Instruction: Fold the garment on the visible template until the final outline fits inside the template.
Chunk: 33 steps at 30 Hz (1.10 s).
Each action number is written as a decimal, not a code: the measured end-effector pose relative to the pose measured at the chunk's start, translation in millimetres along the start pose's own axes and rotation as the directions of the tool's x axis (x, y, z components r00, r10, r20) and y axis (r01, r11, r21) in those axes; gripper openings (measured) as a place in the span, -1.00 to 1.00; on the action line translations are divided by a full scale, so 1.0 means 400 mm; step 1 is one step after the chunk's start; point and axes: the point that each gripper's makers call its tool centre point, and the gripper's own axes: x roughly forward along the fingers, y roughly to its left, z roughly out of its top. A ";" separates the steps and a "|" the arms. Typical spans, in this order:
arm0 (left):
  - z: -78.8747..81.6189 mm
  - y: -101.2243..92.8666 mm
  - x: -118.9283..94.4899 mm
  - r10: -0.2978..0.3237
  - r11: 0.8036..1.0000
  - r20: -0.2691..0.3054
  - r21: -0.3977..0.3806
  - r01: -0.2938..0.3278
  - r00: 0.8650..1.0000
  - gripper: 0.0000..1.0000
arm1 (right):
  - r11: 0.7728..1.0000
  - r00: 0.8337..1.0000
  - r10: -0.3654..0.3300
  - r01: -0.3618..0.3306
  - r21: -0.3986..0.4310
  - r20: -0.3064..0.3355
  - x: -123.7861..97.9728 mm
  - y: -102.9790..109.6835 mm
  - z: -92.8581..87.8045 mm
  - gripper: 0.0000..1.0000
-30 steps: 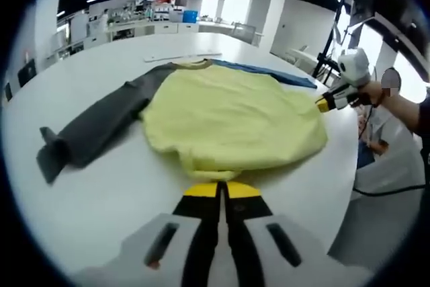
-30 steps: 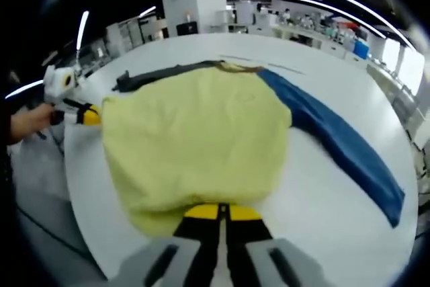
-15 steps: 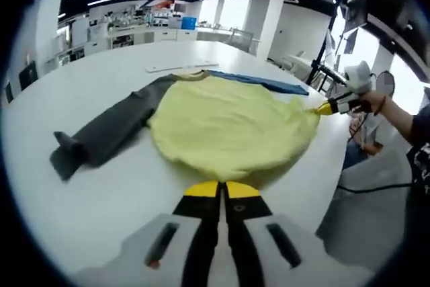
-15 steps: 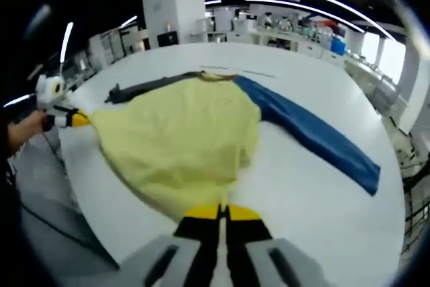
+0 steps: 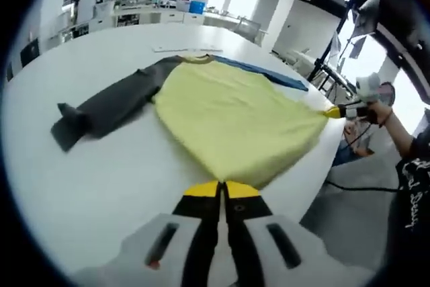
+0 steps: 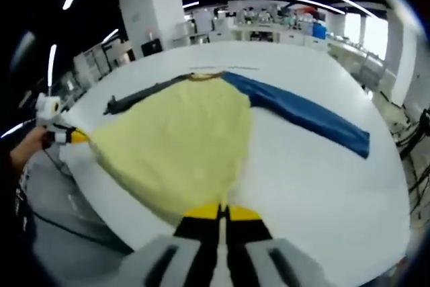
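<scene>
Both claws, left (image 5: 218, 193) and right (image 6: 219, 214), clamp the yellow long-sleeved garment (image 5: 235, 115)'s hem corners, pulling it taut across the white round surface (image 5: 101, 166) for folding.

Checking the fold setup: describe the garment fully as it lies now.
The garment is a soft long-sleeved top with a pale yellow body, a dark grey sleeve and a blue sleeve. It lies on the white table, both sleeves spread outward and flat, collar at the far end. The hem end is pulled taut between the left gripper and right gripper, each with jaws closed on a hem corner.
</scene>
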 end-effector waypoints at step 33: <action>-0.100 -0.020 0.030 -0.049 0.996 -0.039 0.079 0.052 0.998 -0.57 | 0.999 0.999 -0.018 0.020 0.029 -0.045 0.054 -0.018 -0.103 -0.93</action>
